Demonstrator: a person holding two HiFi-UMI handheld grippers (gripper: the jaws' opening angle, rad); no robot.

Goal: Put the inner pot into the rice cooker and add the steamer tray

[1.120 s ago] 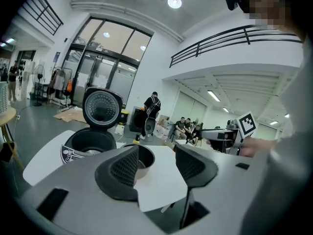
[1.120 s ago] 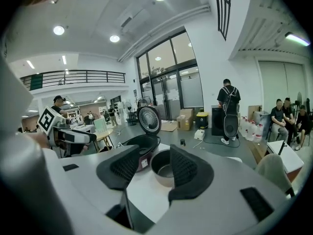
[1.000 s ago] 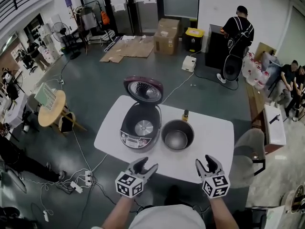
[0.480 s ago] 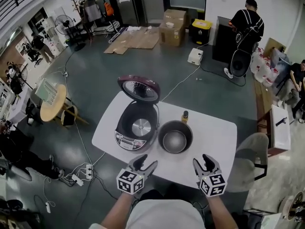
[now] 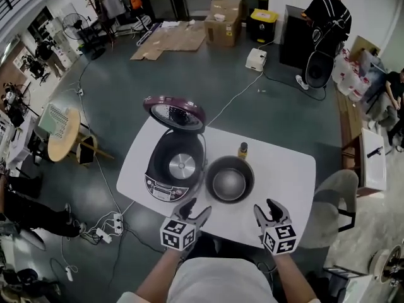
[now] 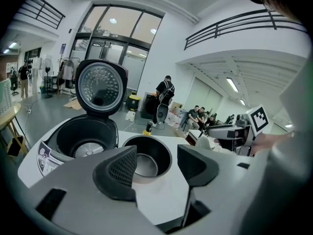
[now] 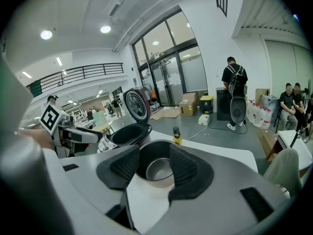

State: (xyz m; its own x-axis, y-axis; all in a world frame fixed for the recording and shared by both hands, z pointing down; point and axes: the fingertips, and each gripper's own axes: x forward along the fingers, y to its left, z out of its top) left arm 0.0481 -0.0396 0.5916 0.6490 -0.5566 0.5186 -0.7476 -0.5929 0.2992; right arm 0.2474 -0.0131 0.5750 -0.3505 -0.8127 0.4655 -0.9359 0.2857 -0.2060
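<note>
Spread and empty: left gripper (image 5: 197,208), jaws just opened wider, and right gripper (image 5: 266,207). Might pinch the inner pot (image 5: 230,180) ahead unevenly, tilting it against the rice cooker (image 5: 173,168) front-left.

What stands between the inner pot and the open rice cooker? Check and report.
Nothing visible does. The inner pot stands on the table close beside the rice cooker, whose lid is raised, so the top is uncovered. The small bottle sits behind the pot, off that path.
</note>
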